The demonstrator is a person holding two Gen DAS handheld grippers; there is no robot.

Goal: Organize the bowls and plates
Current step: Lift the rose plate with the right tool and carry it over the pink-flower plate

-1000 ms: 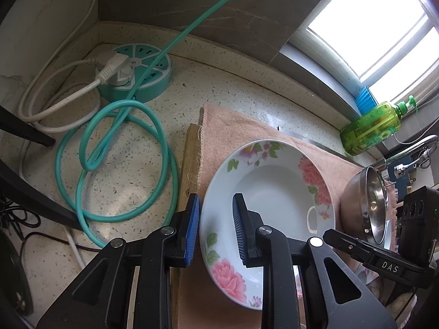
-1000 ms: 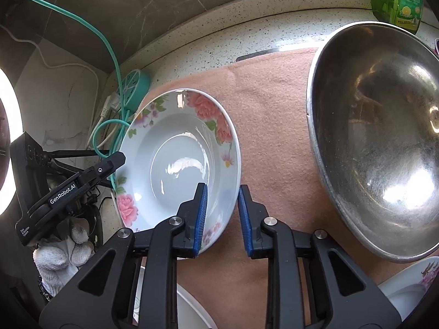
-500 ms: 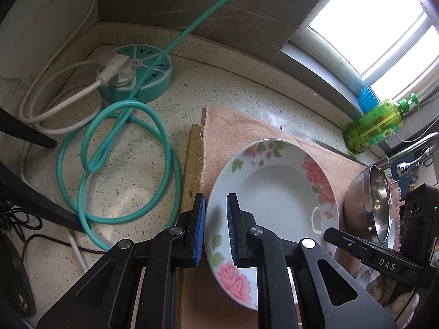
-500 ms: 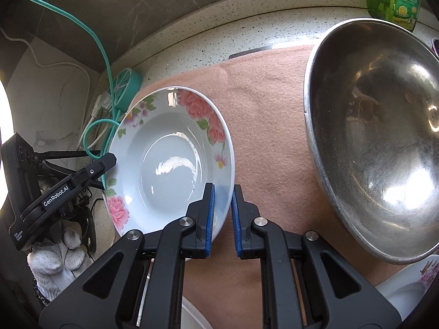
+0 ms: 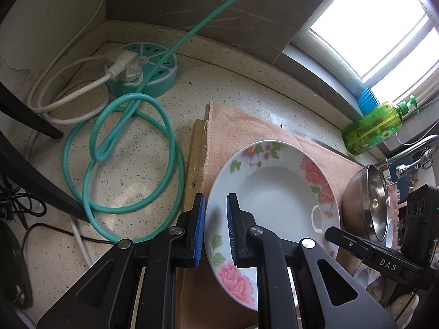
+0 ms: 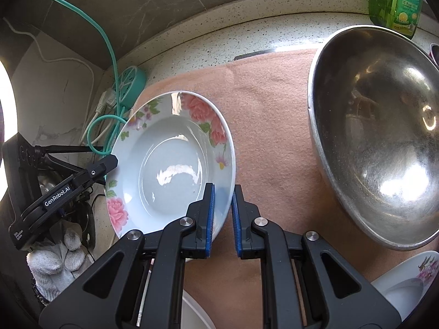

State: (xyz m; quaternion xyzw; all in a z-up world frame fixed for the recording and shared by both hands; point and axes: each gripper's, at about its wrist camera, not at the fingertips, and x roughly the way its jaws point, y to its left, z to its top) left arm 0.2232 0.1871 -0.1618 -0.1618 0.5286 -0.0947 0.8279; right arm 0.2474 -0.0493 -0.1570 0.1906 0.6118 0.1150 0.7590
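Pink cloth (image 6: 274, 126) on counter: L gripper (image 5: 215, 230) & R gripper (image 6: 222, 216) both clamped on floral plate (image 6: 175, 161) rim (opposite sides).

You have a speckled stone counter (image 5: 241, 96) carrying a round teal power strip (image 5: 142, 74) with its coiled teal cord (image 5: 120, 148), a wooden board (image 5: 193, 164) under a pink cloth (image 6: 269, 104), and a green soap bottle (image 5: 376, 128) by the window.
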